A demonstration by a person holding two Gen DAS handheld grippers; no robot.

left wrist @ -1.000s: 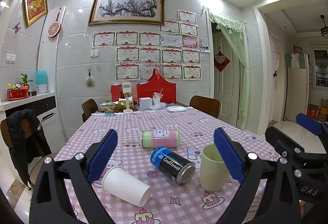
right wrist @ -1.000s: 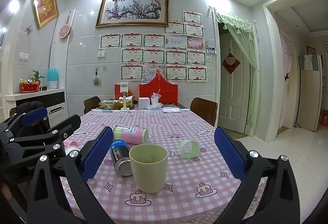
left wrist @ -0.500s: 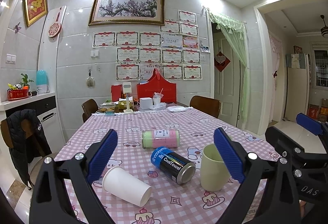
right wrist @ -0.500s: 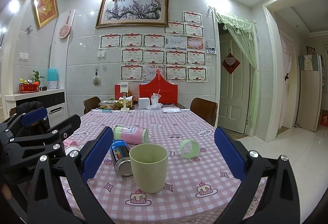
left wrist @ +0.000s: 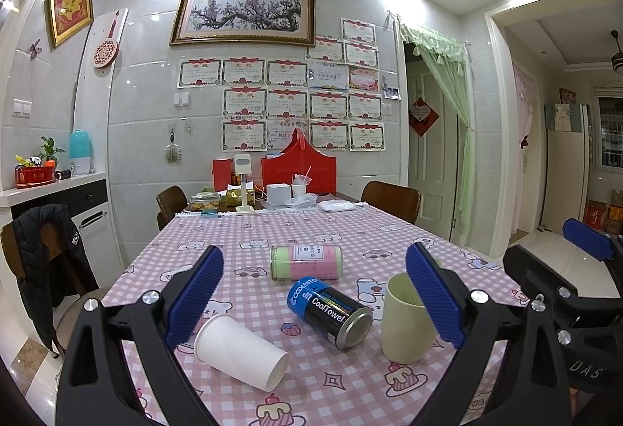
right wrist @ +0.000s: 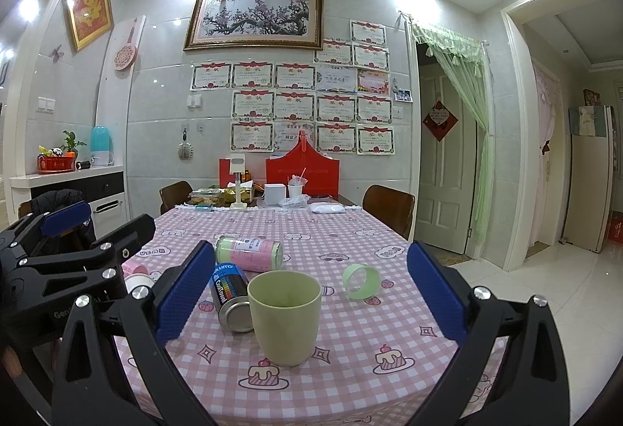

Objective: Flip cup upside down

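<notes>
Right claw [right wrist: 307, 293] spread wide, empty, lined up on green cup [right wrist: 285, 317] standing upright near worktop [right wrist: 409, 340] front edge; left claw [left wrist: 311, 293] likewise apart, idle over fallen paper cup [left wrist: 241, 356]. Approach step, probably; next: advance, clamp cup wall, lift, roll wrist over

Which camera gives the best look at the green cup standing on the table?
The right wrist view: the green cup stands upright, whole and central between the open right gripper, its mouth visible. In the left wrist view the cup sits off to the right, its rim partly hidden behind a blue finger pad.
</notes>
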